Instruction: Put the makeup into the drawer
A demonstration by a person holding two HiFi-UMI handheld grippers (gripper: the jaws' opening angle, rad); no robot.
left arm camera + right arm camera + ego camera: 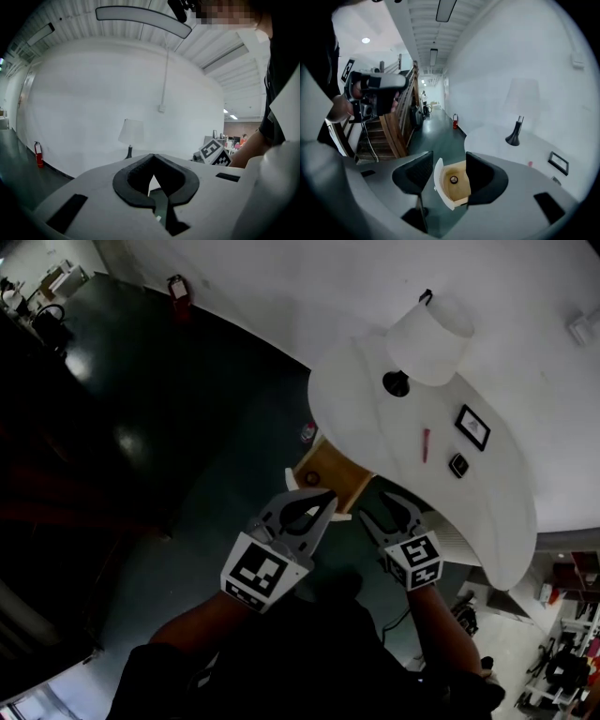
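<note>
Three makeup items lie on the white curved table: a pink stick, a black-framed compact and a small dark case. Below the table's near edge an open drawer shows a wooden bottom. In the right gripper view a small round dark item lies in the drawer. My right gripper hangs over the drawer's right side, open and empty. My left gripper hovers at the drawer's front with its tips together and nothing held.
A white-shaded lamp on a dark base stands at the table's far side. A red fire extinguisher stands by the wall on the dark floor. A wooden staircase and a corridor lie to the left in the right gripper view.
</note>
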